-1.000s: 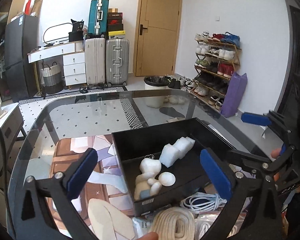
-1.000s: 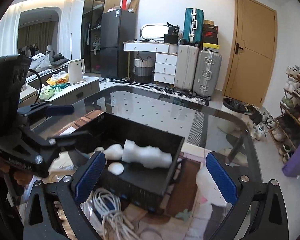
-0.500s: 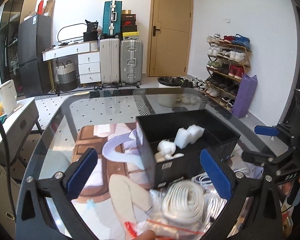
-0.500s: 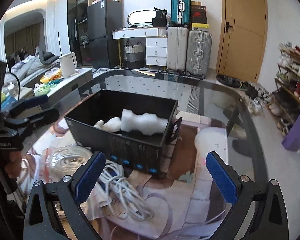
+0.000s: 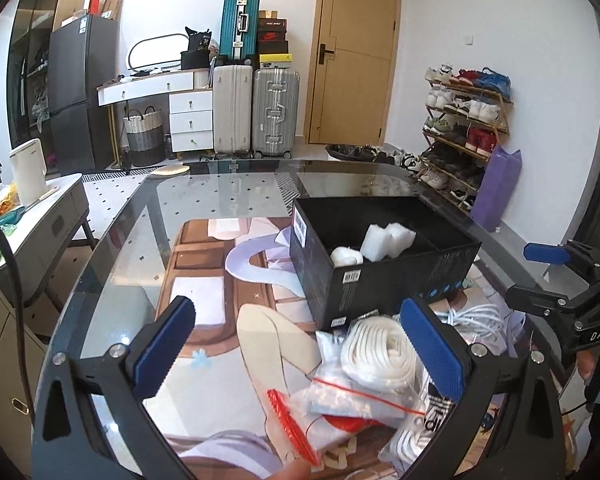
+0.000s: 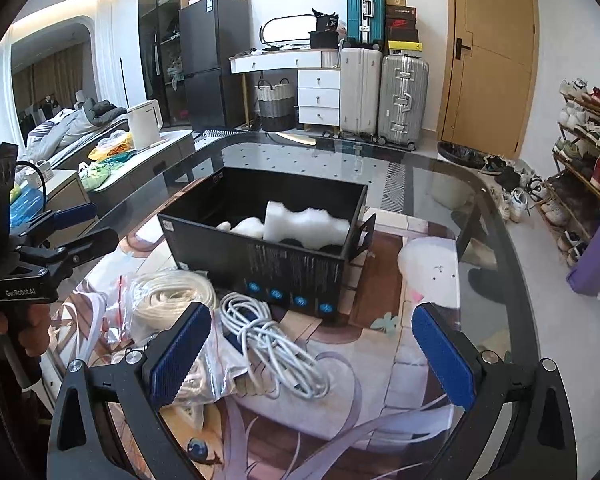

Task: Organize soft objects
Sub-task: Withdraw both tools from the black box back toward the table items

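Note:
A black box (image 5: pixel 384 276) (image 6: pixel 268 256) stands on the glass table and holds white foam pieces (image 5: pixel 386 240) (image 6: pixel 304 224) and a small white soft toy (image 5: pixel 346 257). In front of it lie a bagged coil of white rope (image 5: pixel 376 354) (image 6: pixel 172 300) and a bundle of white cable (image 6: pixel 272 340). My left gripper (image 5: pixel 300 352) is open and empty, just short of the rope bag. My right gripper (image 6: pixel 308 354) is open and empty above the cable bundle. Each gripper shows in the other's view: the right one (image 5: pixel 556 276), the left one (image 6: pixel 72 228).
A printed mat (image 5: pixel 220 296) covers the table's near half under the glass. A zip bag with a red seal (image 5: pixel 300 412) lies at the near edge. The table's curved rim (image 5: pixel 100 240) runs on the left. Suitcases, a shoe rack and a side counter stand beyond.
Both grippers have pulled back and away from the box, which now sits farther off. The rope bag and cable bundle have come into fuller view. Both grippers stayed open.

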The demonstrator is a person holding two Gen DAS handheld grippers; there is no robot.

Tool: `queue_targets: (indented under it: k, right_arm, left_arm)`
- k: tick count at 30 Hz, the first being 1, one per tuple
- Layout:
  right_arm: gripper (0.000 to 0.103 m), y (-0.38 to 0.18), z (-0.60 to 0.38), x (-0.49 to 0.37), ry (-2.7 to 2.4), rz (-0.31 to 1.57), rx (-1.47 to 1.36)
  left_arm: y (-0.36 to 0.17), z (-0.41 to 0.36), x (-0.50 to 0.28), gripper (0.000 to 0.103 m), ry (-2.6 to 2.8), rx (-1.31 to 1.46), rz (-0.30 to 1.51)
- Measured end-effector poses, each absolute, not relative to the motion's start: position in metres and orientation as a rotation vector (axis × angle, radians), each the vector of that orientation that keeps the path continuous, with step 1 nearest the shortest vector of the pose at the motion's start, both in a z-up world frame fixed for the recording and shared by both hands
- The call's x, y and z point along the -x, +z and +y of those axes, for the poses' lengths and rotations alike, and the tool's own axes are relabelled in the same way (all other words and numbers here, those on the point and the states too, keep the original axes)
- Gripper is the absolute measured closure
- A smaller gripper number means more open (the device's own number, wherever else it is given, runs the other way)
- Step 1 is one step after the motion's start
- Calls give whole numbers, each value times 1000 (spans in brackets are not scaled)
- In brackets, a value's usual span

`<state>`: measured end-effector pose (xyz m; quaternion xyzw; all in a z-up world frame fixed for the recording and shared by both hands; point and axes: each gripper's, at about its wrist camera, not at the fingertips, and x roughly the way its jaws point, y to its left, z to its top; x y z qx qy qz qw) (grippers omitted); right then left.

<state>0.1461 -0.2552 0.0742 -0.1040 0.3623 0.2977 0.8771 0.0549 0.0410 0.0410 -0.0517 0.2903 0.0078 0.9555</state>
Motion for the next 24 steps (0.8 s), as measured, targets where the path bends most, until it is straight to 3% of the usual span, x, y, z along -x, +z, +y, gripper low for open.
queue_targets:
  k: [24]
  right_arm:
    - [1,11,-246,-174,617,928,240]
  left_arm:
    - [21,31,-59,0,-1,40,662]
